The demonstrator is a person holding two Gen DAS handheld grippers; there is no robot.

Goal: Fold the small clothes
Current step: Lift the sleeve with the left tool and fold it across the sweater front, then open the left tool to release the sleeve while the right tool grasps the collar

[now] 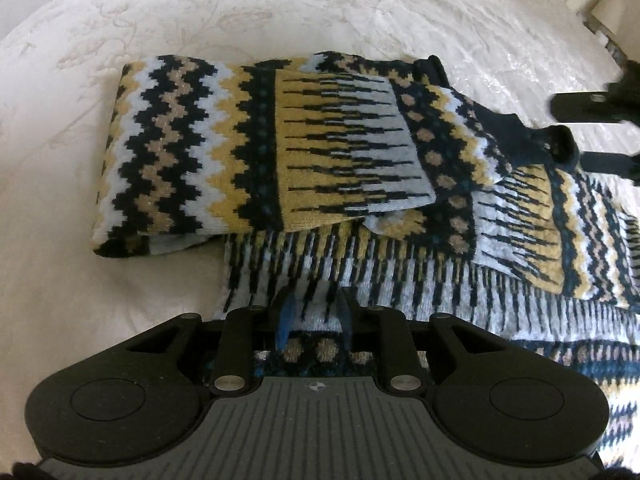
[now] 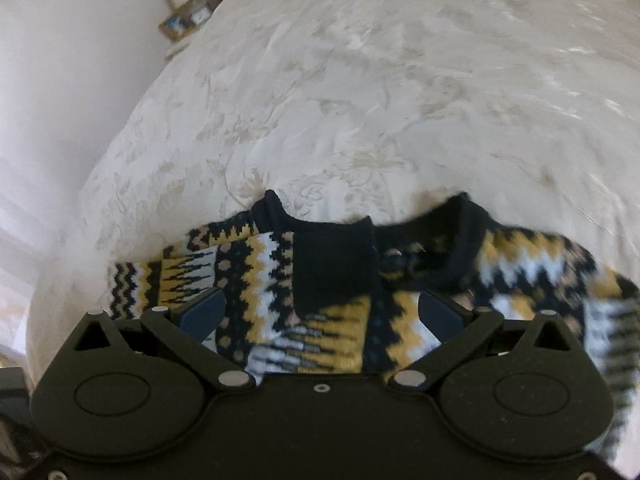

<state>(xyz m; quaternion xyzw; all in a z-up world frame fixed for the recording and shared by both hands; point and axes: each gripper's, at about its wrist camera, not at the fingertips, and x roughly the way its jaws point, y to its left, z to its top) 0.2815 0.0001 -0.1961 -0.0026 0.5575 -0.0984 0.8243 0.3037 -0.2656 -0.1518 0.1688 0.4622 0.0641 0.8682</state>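
Observation:
A small knit sweater (image 1: 248, 148) with navy, mustard, tan and white zigzag bands lies on a cream bedspread (image 1: 200, 20). One sleeve is folded across its body. My left gripper (image 1: 314, 316) is shut on the sweater's lower part, fabric pinched between its blue fingertips (image 1: 286, 318). My right gripper (image 2: 320, 312) is open, its blue pads (image 2: 202, 312) spread wide over the sweater (image 2: 272, 276) just below the navy collar (image 2: 332, 256). It also shows at the right edge of the left wrist view (image 1: 592, 132), by the collar.
The cream embroidered bedspread (image 2: 360, 100) stretches far beyond the sweater. A white wall (image 2: 60, 80) runs along the bed's left side, with a small wooden shelf of items (image 2: 192, 12) at the far corner.

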